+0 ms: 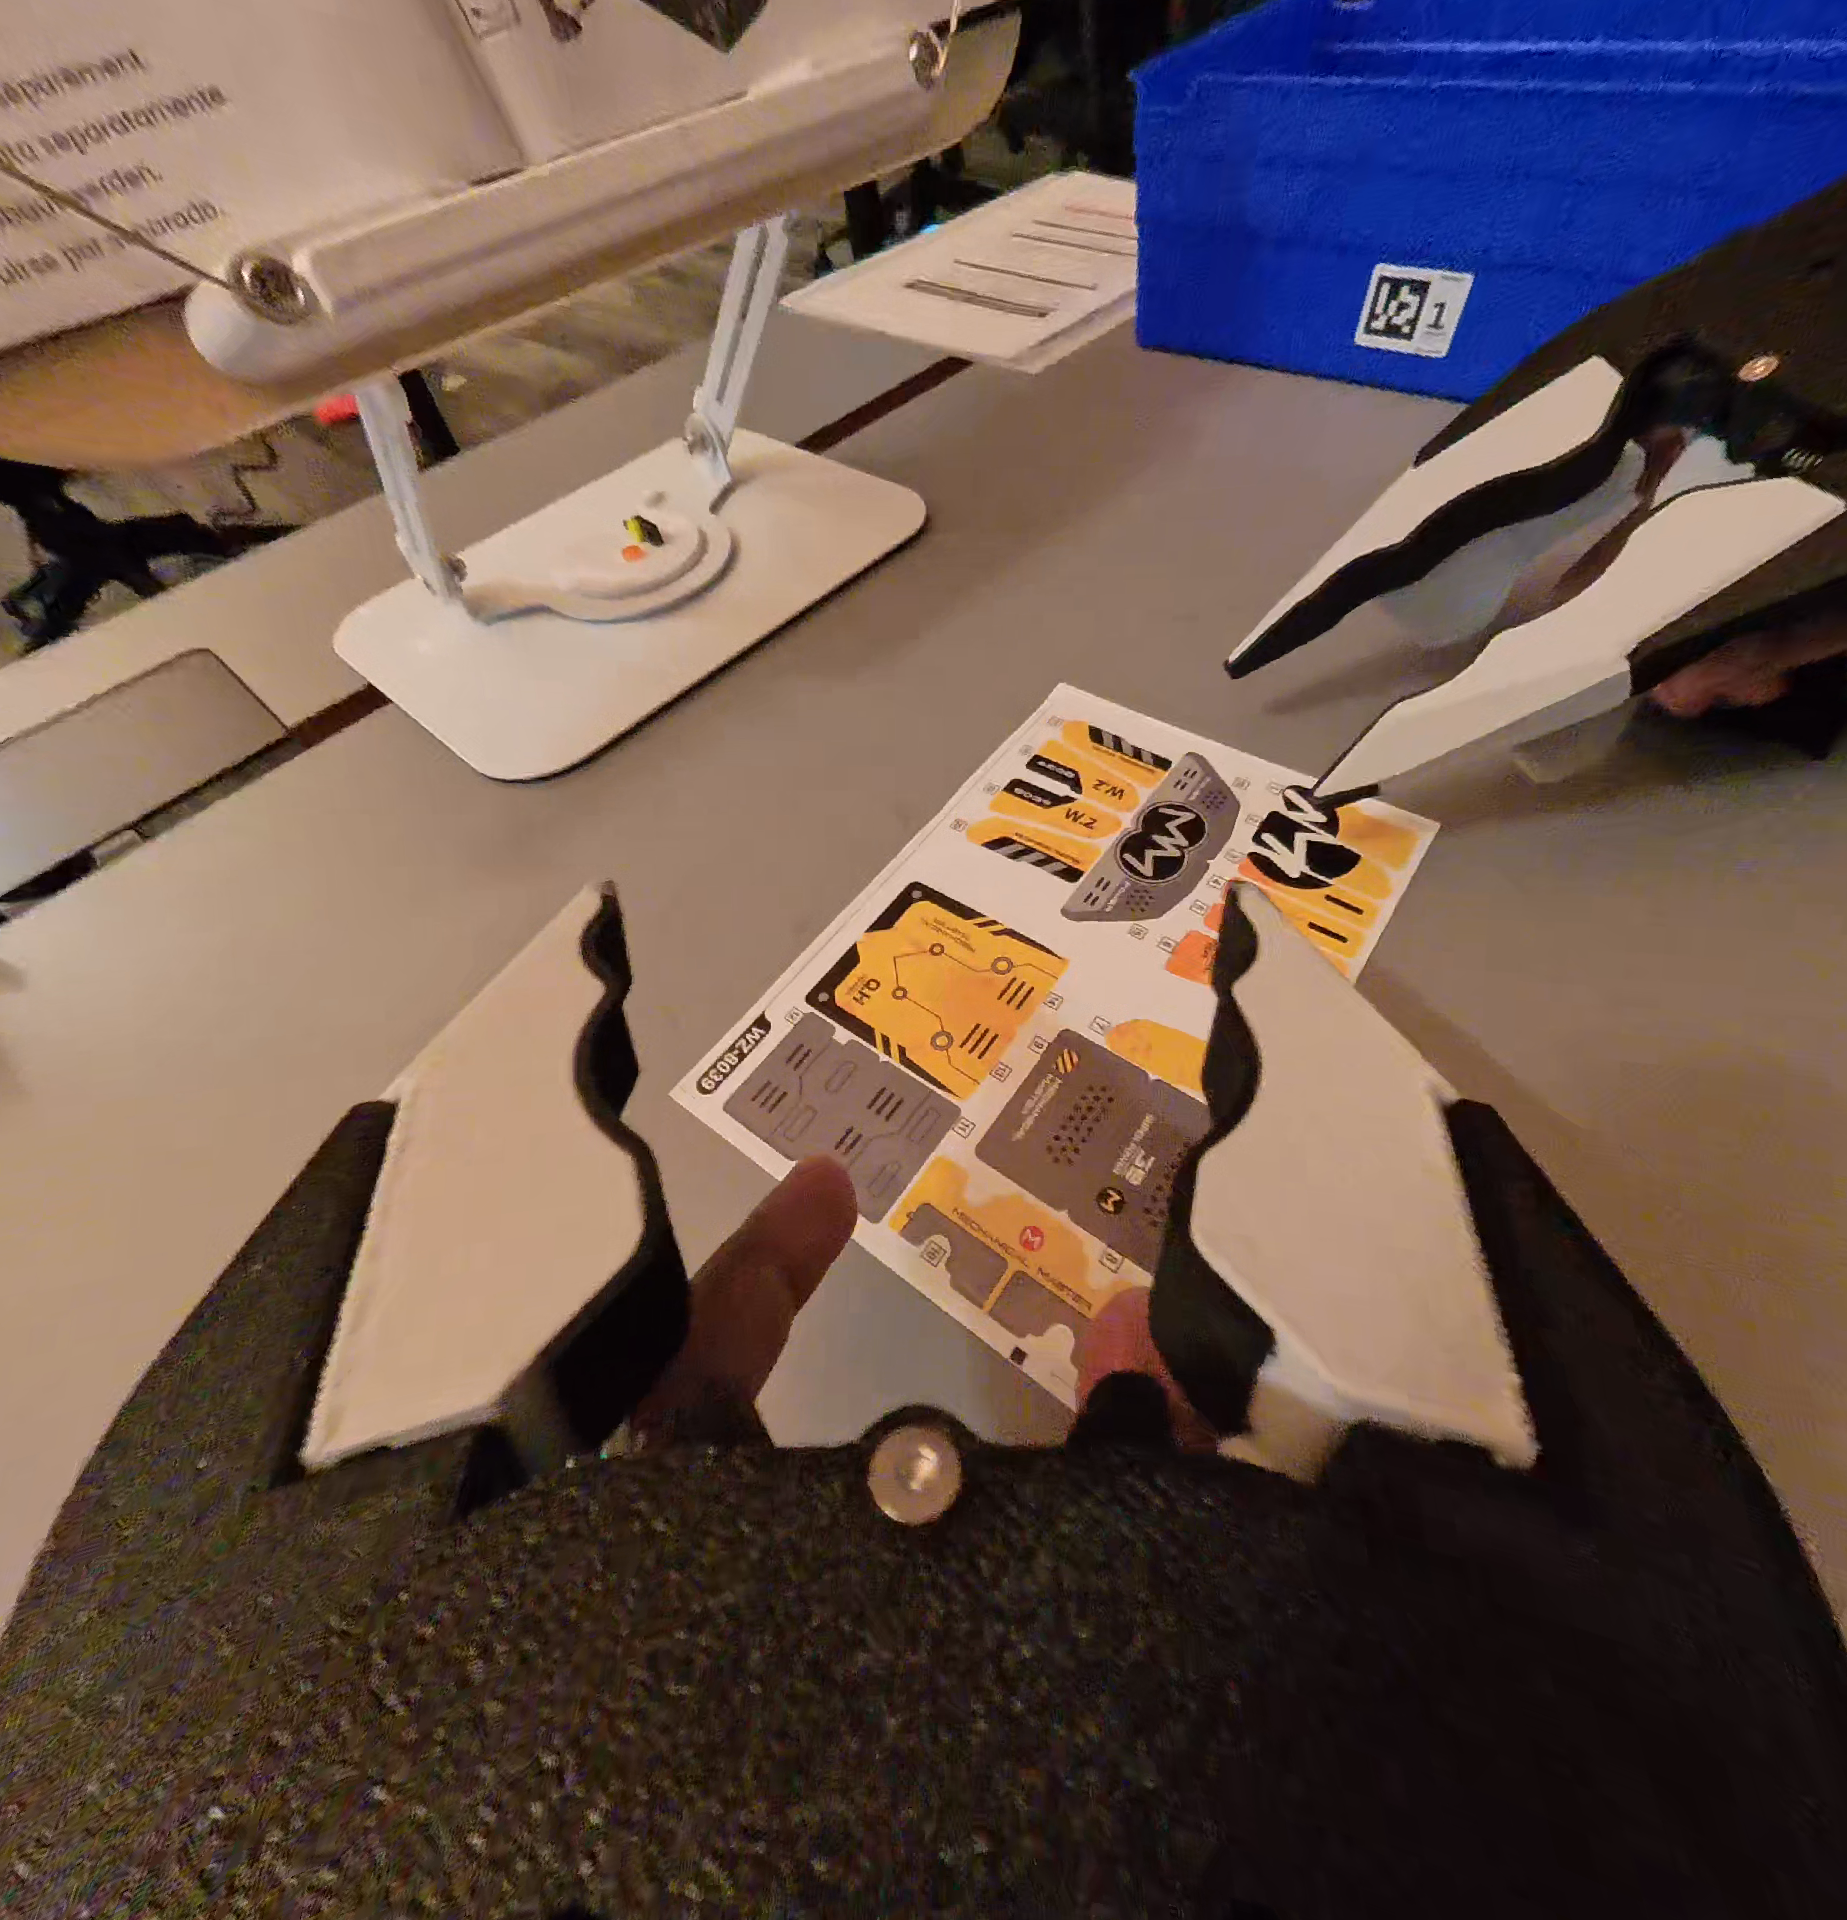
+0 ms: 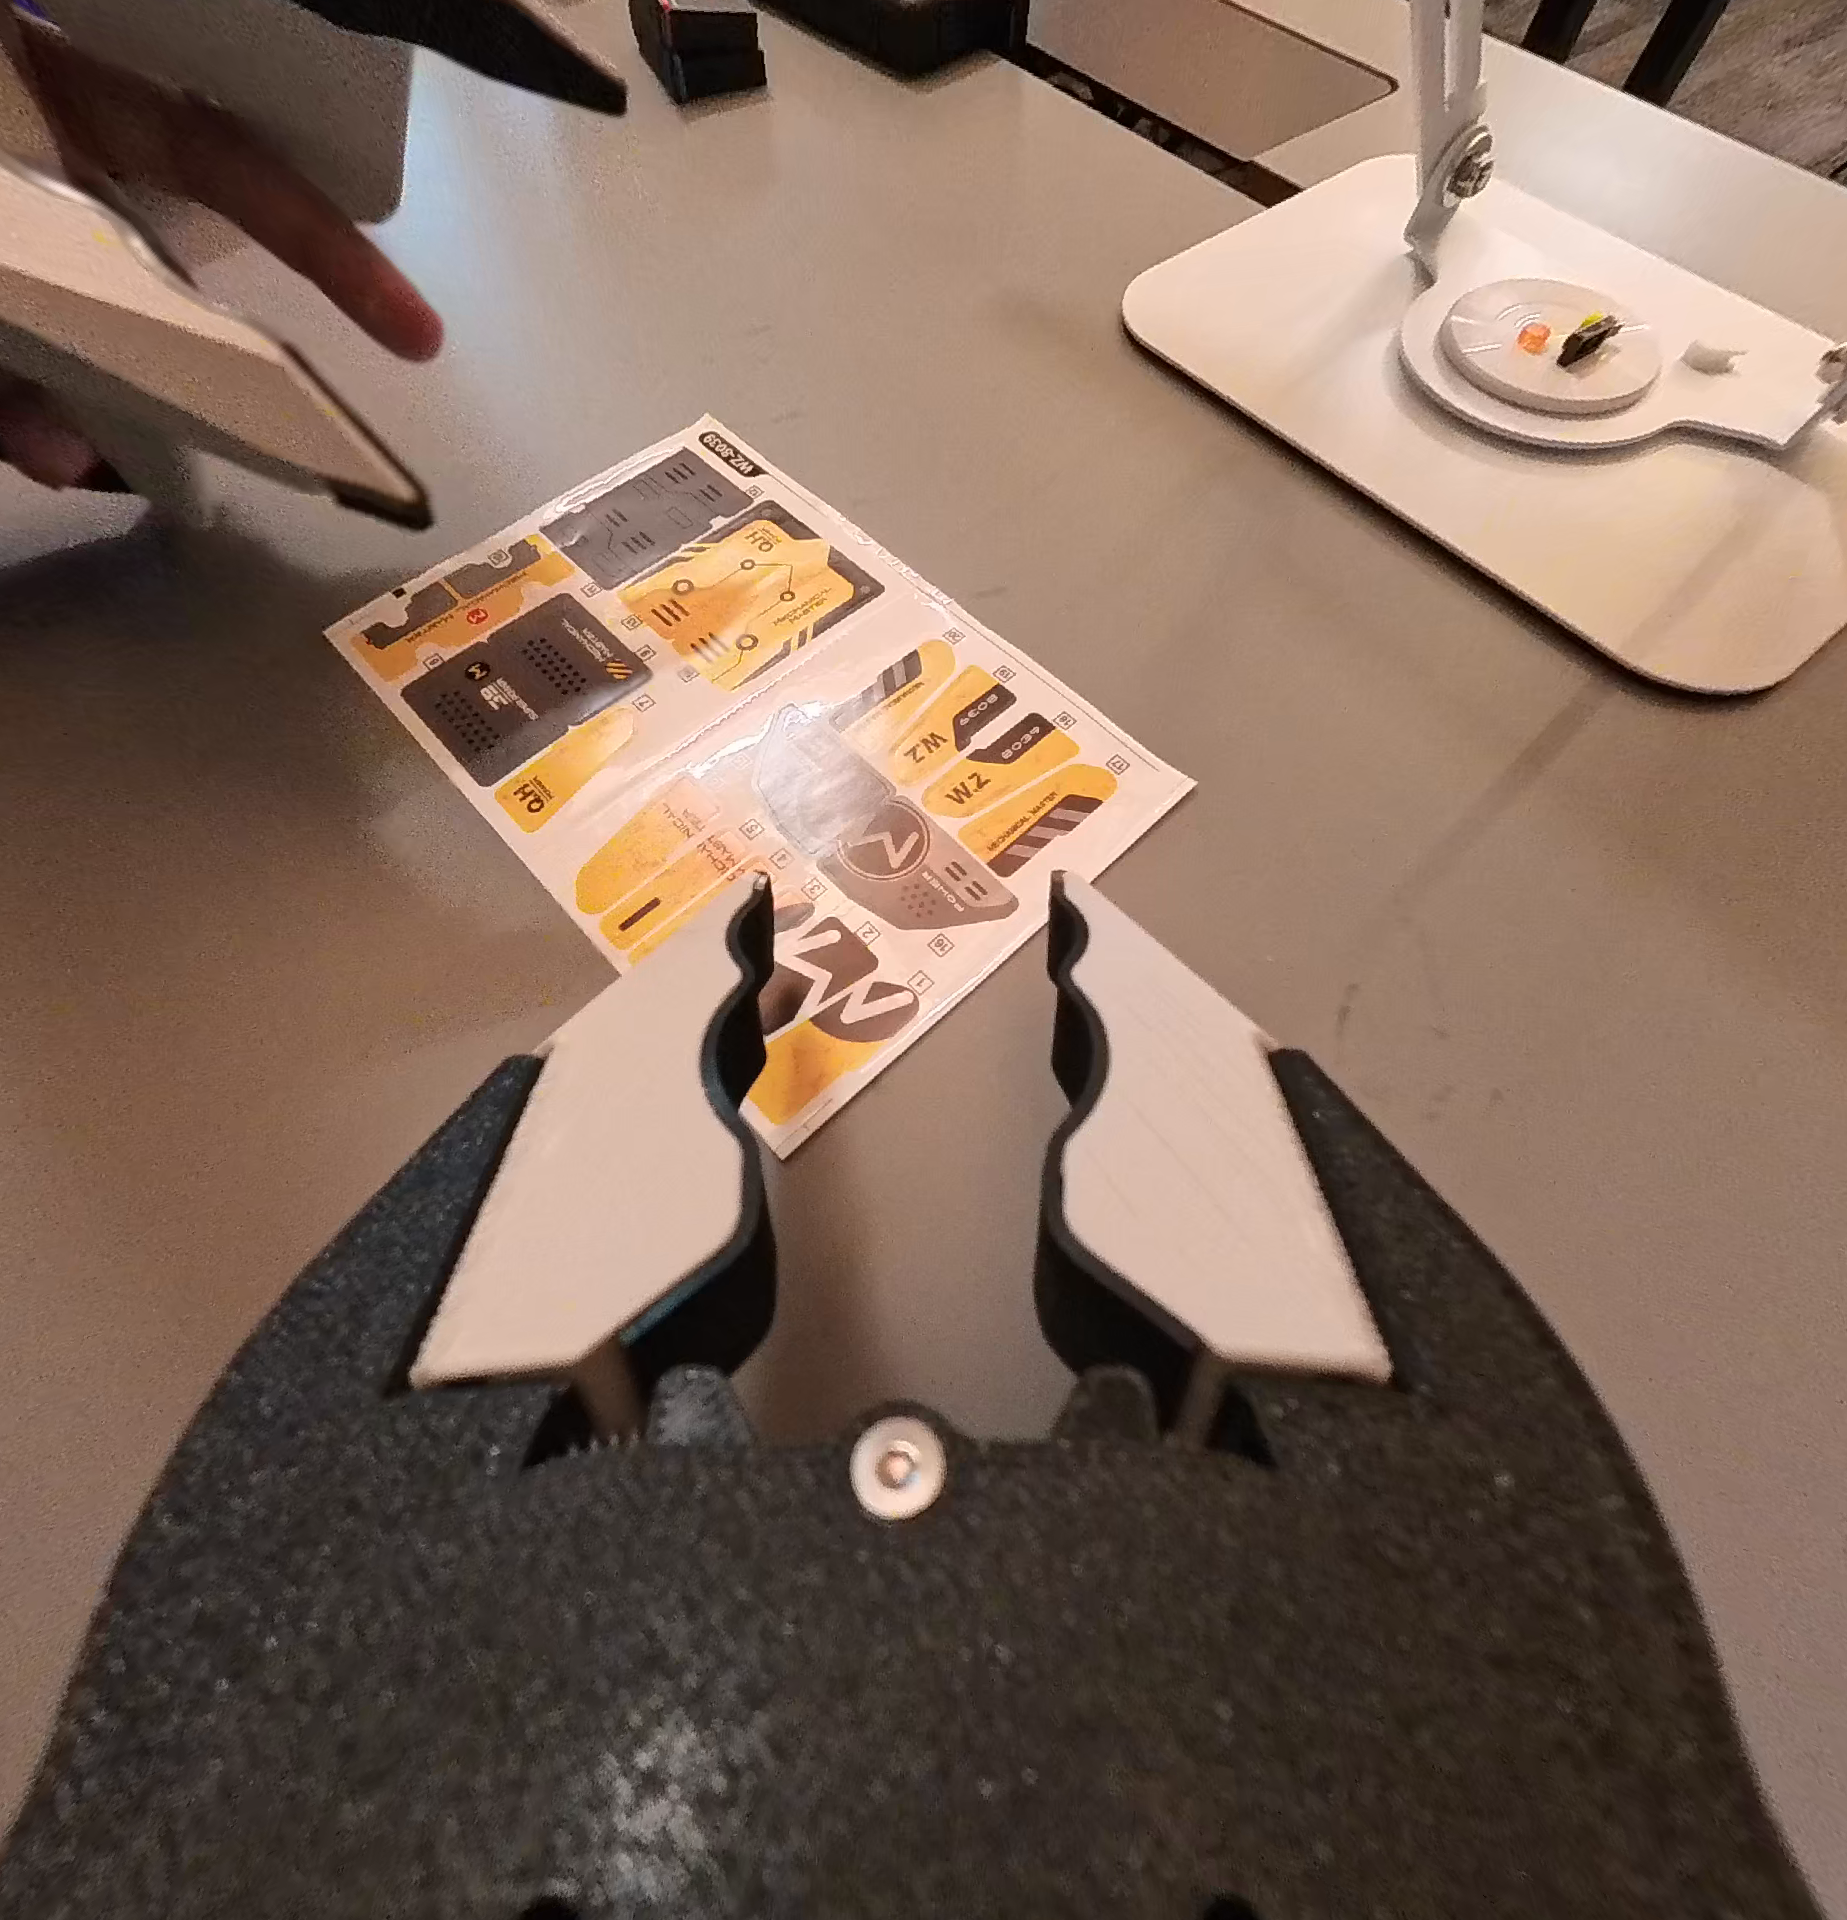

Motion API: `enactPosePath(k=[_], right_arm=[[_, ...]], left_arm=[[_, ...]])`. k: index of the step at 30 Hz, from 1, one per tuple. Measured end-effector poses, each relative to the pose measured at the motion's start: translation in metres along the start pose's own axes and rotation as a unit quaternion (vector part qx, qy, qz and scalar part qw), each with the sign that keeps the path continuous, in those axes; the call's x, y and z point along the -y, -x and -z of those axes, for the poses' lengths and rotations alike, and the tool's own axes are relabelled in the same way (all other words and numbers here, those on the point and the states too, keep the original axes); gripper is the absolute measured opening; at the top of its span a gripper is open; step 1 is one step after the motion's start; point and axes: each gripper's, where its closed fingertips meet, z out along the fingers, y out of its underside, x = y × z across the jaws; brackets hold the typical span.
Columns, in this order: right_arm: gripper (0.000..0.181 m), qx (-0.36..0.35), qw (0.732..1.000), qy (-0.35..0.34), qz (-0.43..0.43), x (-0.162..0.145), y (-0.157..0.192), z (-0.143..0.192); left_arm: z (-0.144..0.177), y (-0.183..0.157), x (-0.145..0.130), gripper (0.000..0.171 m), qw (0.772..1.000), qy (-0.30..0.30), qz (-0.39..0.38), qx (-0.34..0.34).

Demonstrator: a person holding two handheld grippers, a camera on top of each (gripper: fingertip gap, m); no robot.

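LEFT: left claw (image 1: 919,894) spread, above near end of sticker sheet (image 1: 1012,997), finger (image 1: 784,1247) on its edge | RIGHT: right claw (image 2: 908,883) spread, one tip on sheet's corner | SHEET: flat on tabletop (image 2: 275,935), near stand (image 2: 1501,447) and blue bin (image 1: 1470,177)

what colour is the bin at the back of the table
Bright blue: the bin stands at the far right of the grey table, with a small white tag on its front. Best in the left wrist view.
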Motion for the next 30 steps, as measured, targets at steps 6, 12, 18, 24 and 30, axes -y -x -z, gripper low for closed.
enactPosePath(k=[6, 12, 18, 24, 30], right_arm=[[0.053, 0.001, 1.000, 0.000, -0.002, 0.000, 0.000, 0.000], [0.053, 0.000, 1.000, 0.001, 0.001, 0.000, 0.001, 0.000], [0.053, -0.001, 1.000, 0.001, 0.004, 0.000, 0.001, 0.000], [0.053, -0.003, 1.000, -0.001, -0.002, 0.000, -0.001, 0.000], [0.054, 0.000, 1.000, -0.003, -0.011, 0.000, -0.002, 0.001]], left_arm=[[-0.004, 0.002, -0.012, 0.130, 1.000, 0.028, -0.010, 0.000], [-0.006, 0.014, -0.018, 0.130, 0.997, 0.041, -0.038, 0.050], [0.002, 0.003, 0.000, 0.130, 0.997, -0.007, 0.069, -0.027], [0.016, -0.004, 0.011, 0.127, 0.991, -0.029, 0.108, -0.072], [0.011, 0.014, 0.000, 0.125, 0.997, -0.010, 0.073, -0.008]])
